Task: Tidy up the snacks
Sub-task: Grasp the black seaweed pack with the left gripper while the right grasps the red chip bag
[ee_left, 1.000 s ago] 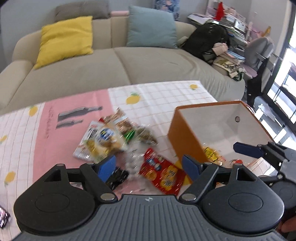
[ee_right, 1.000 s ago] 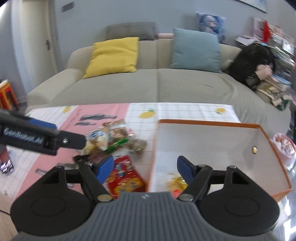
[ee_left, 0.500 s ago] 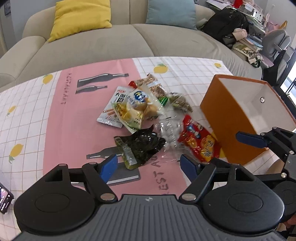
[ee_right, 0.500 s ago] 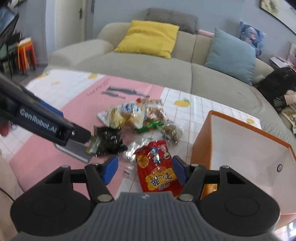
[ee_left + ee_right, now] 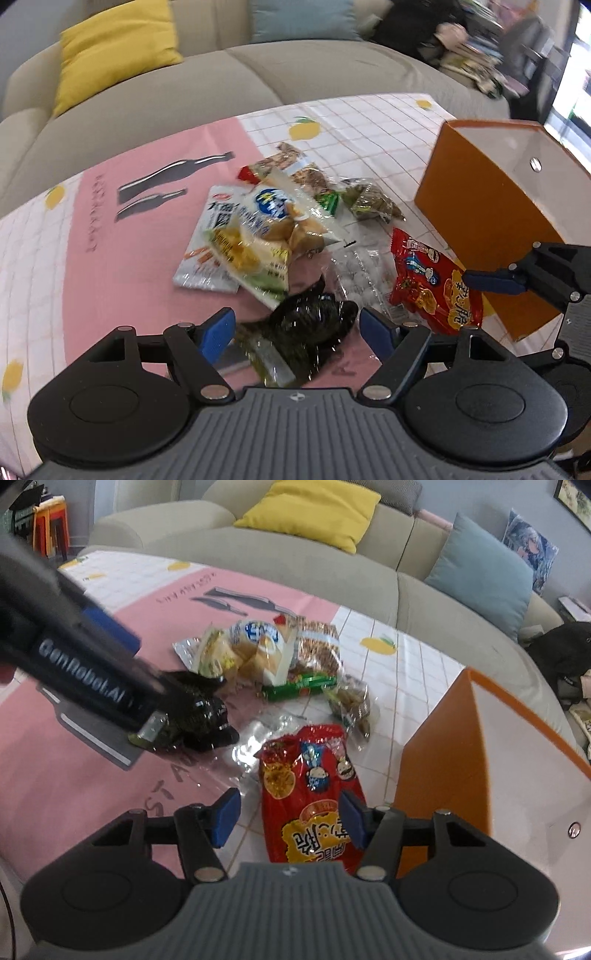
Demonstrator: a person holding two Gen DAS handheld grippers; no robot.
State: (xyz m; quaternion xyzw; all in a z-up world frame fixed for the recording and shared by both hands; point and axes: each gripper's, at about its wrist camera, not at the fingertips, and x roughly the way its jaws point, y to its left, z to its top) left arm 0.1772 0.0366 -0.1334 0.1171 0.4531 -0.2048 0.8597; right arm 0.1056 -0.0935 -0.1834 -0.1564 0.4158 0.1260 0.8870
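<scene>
Both grippers have dropped closer: left gripper (image 5: pixel 293 326) spread around the dark crinkly packet (image 5: pixel 306 332), probably light, slippery; right gripper (image 5: pixel 290 818) spread astride the red packet (image 5: pixel 312 797).

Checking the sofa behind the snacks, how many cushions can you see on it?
3 in the right wrist view: a yellow cushion at the back, a grey cushion behind it, a blue cushion to the right. Others may be hidden.

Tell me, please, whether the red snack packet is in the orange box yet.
Not yet: the red snack packet lies on the tablecloth beside the orange box.
</scene>
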